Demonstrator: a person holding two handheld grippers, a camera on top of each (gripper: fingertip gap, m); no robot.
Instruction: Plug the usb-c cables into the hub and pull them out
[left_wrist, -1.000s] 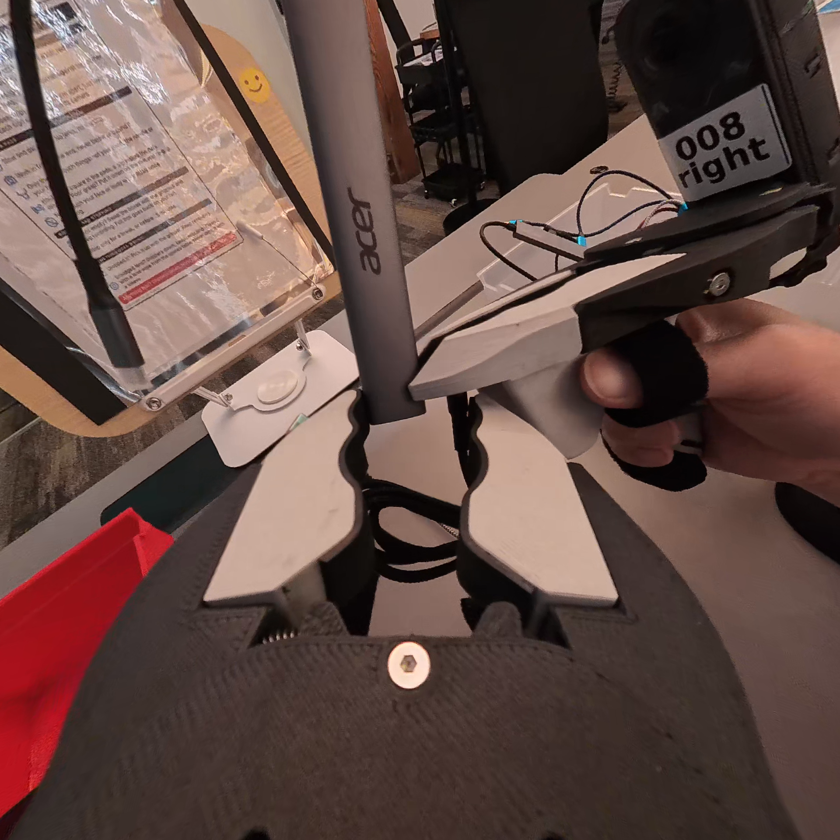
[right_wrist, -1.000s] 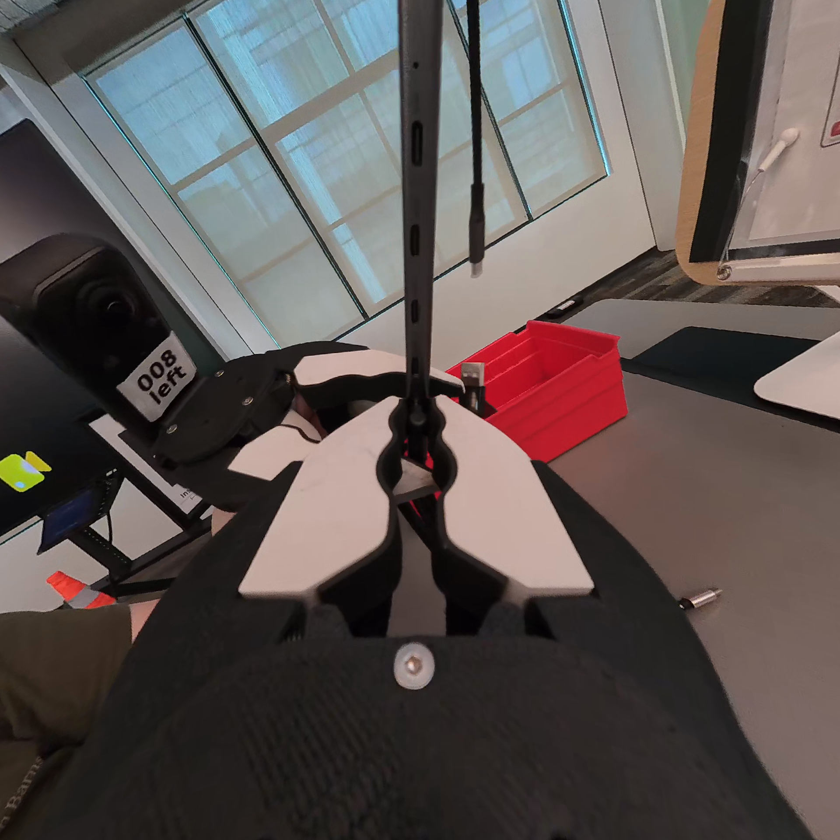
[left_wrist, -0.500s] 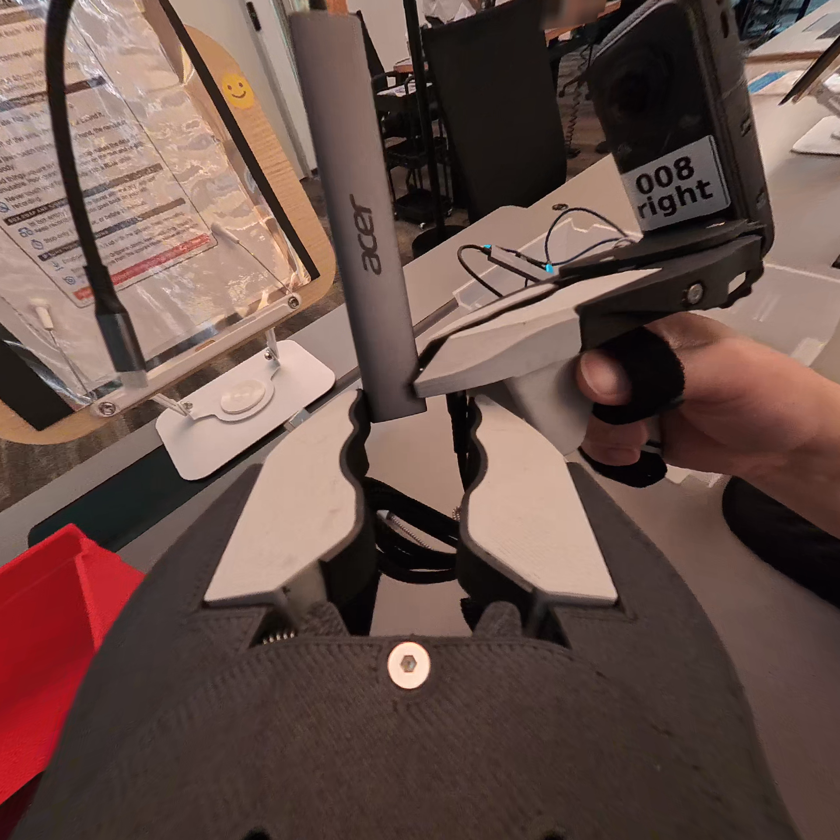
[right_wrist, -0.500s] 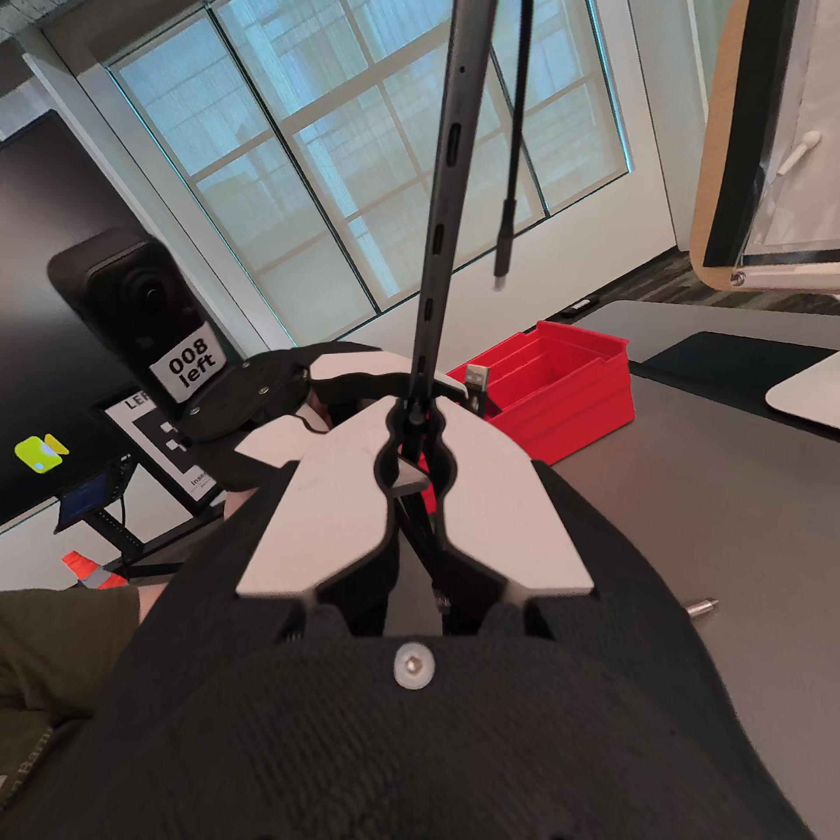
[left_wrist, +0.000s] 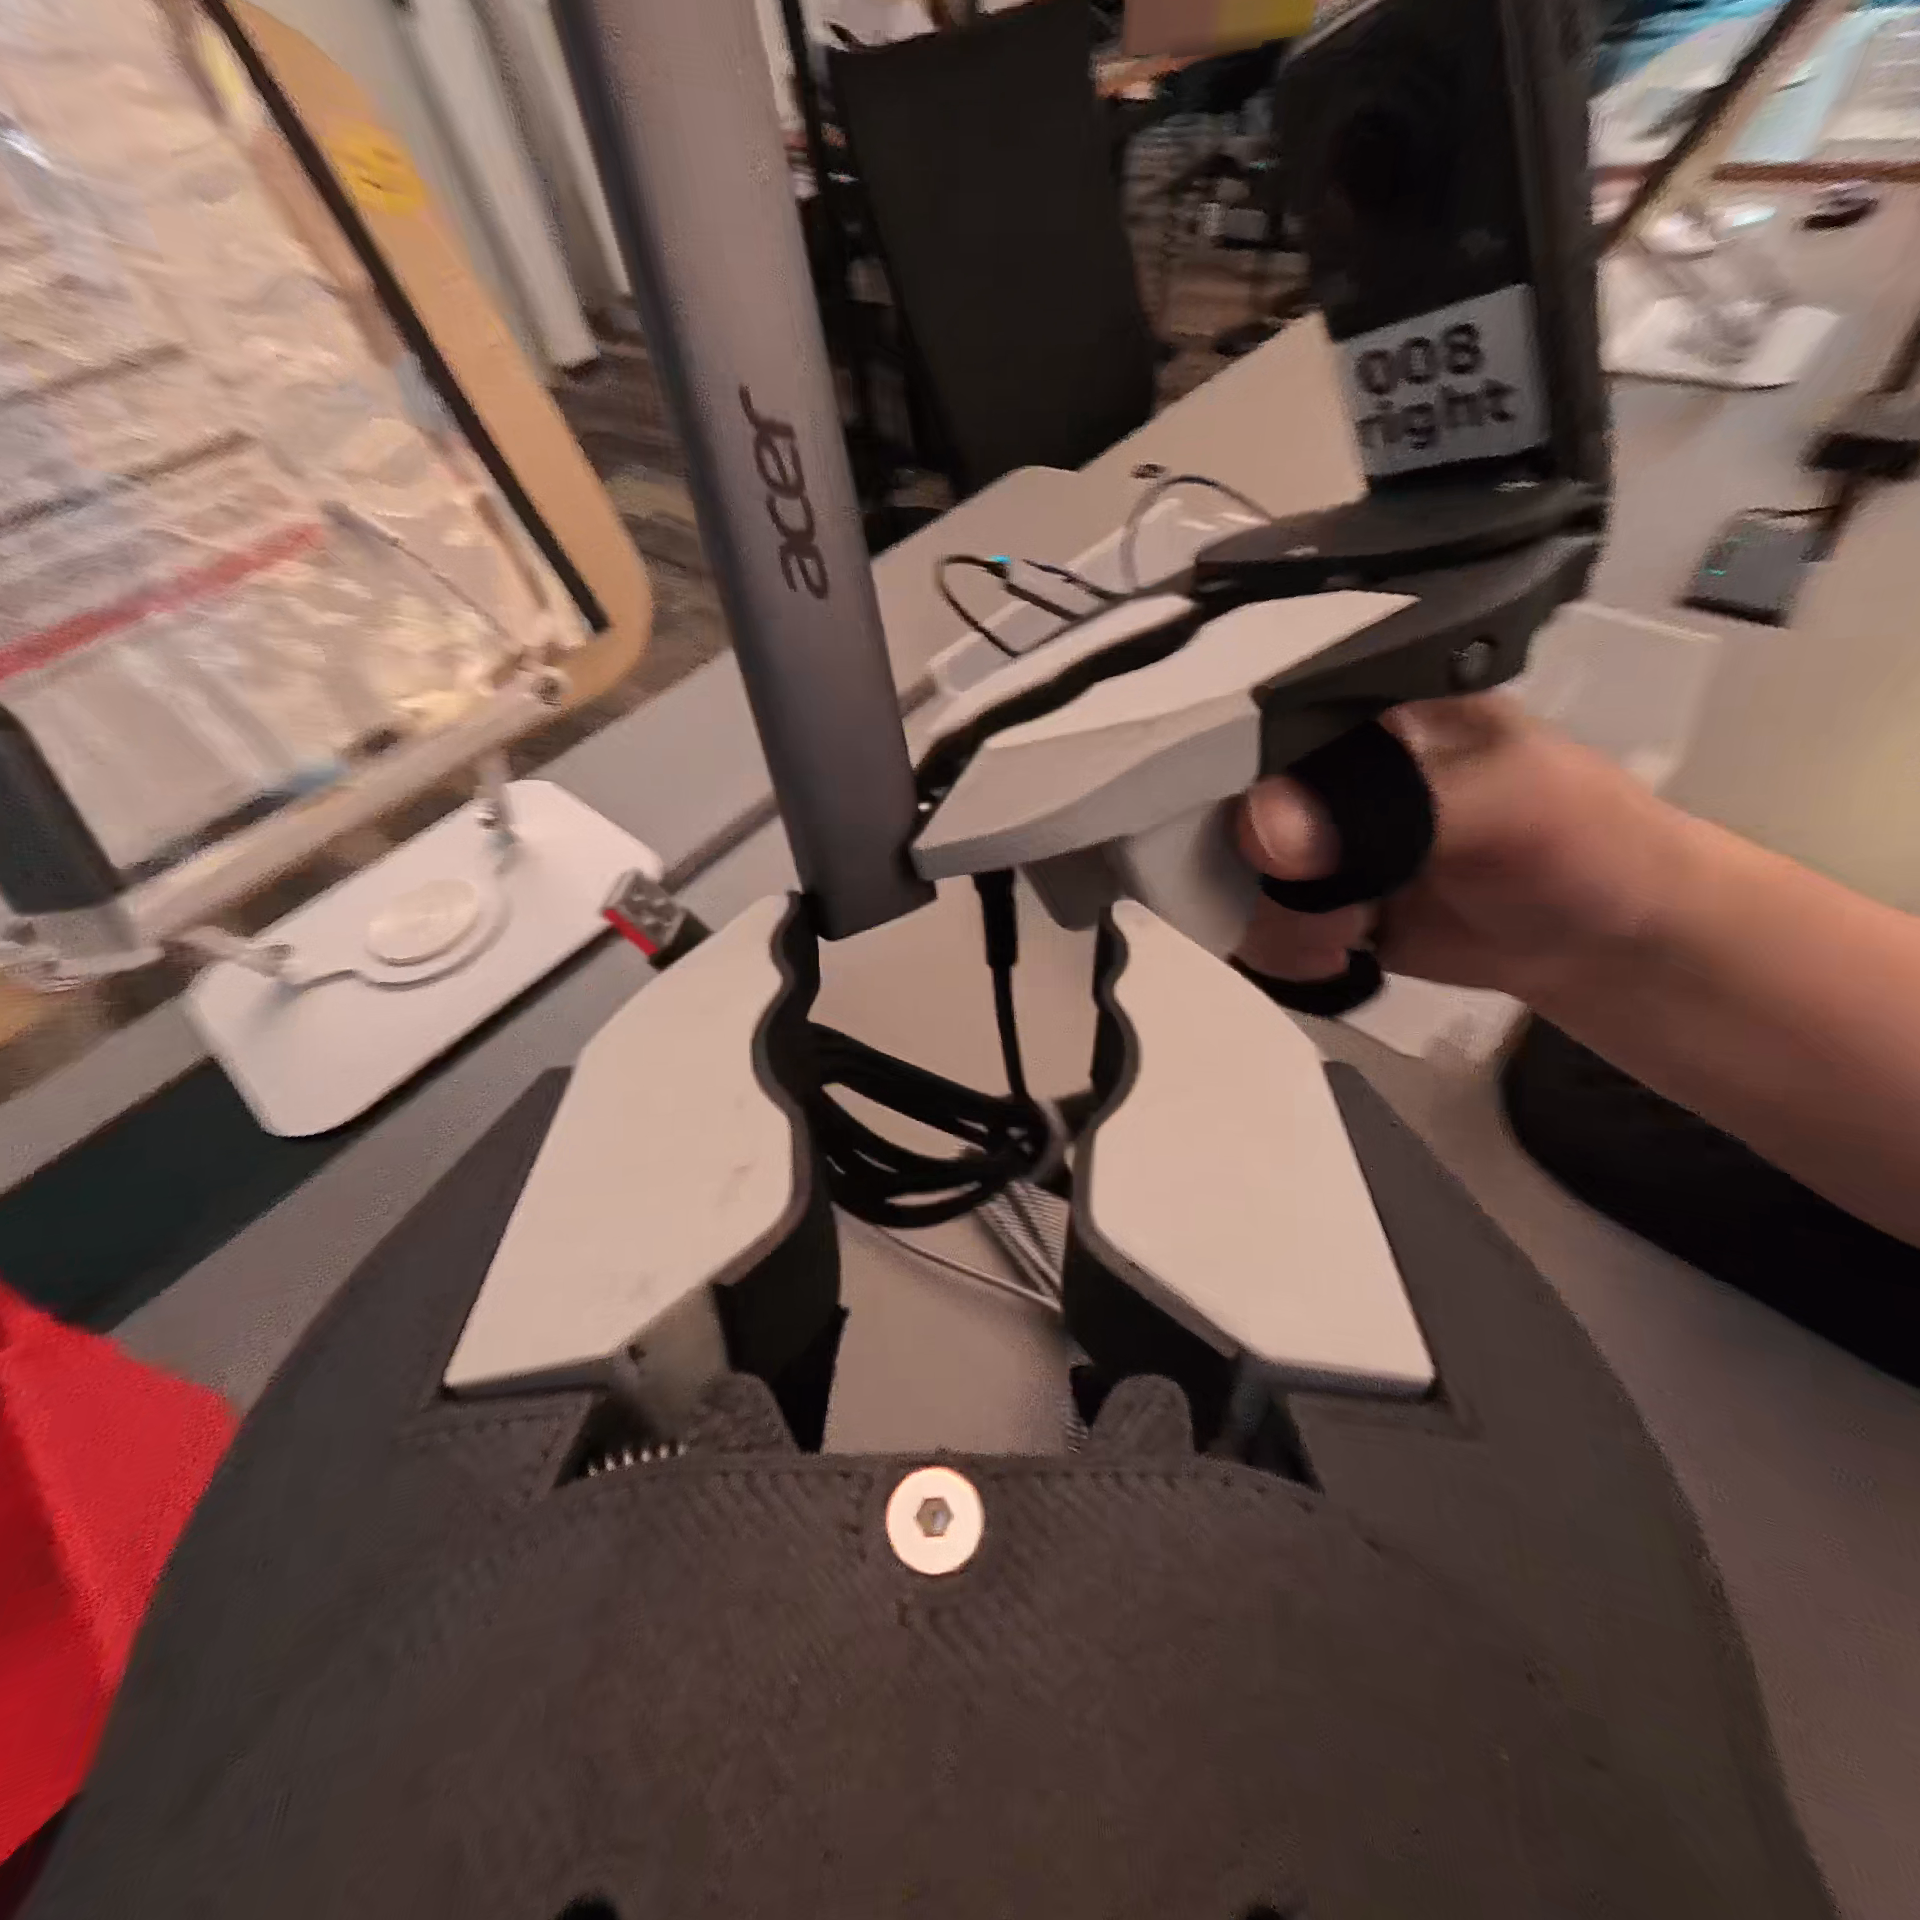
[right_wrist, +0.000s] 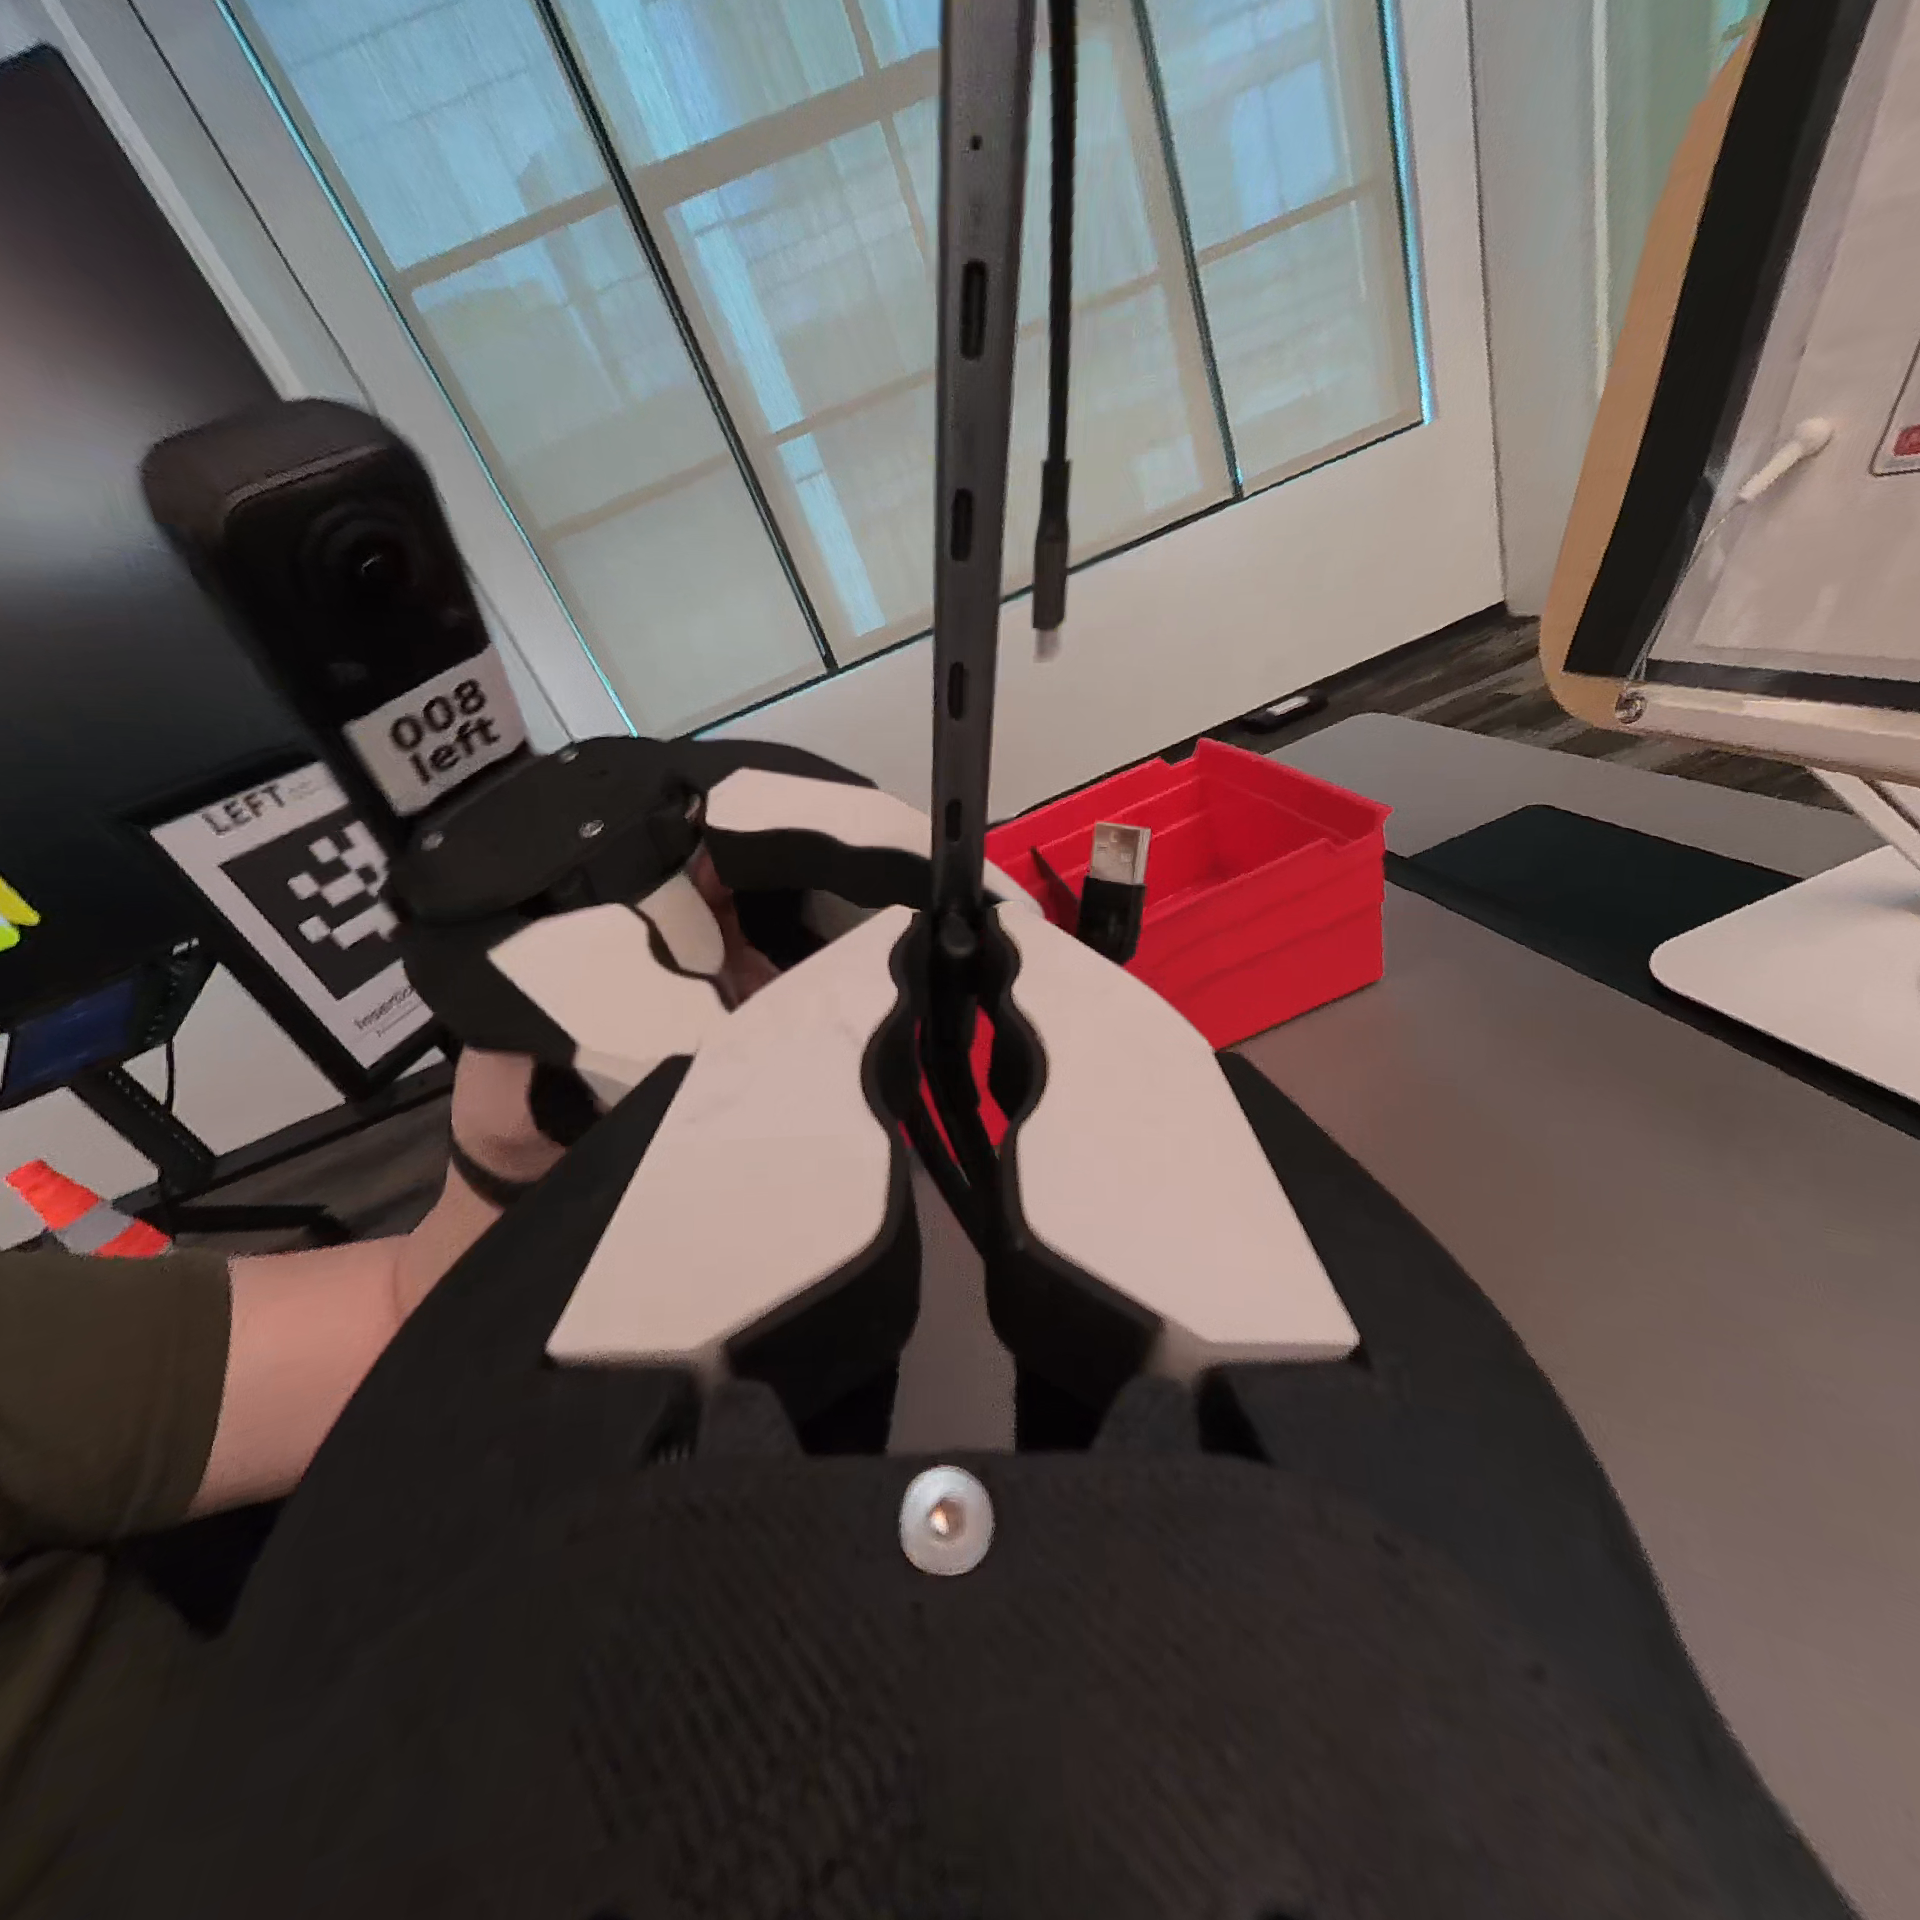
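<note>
The grey hub (left_wrist: 769, 468) stands upright above the table. My right gripper (right_wrist: 951, 925) is shut on its lower end; it comes in from the right in the left wrist view (left_wrist: 925, 821). The hub shows edge on, with its row of ports, in the right wrist view (right_wrist: 971, 416). A black cable with a USB-C plug (right_wrist: 1051, 540) hangs free beside the hub, not plugged in. My left gripper (left_wrist: 945, 935) is open and empty just below the hub's end, over coiled black cables (left_wrist: 914, 1132). A USB-A plug (right_wrist: 1117, 862) sticks up beside it.
A red bin (right_wrist: 1247, 883) sits on the grey table (right_wrist: 1558, 1247) behind the grippers. A framed sign on a white base (left_wrist: 416, 935) stands at the table's far edge, with a dark mat (right_wrist: 1590, 883) beside it. Another table with thin wires (left_wrist: 1039, 582) is farther back. My two grippers' fingertips are within a few centimetres of each other.
My left gripper's fingers have opened a little wider and its view is blurred by motion. The right gripper keeps its hold on the hub, which has swung back nearer to upright.
</note>
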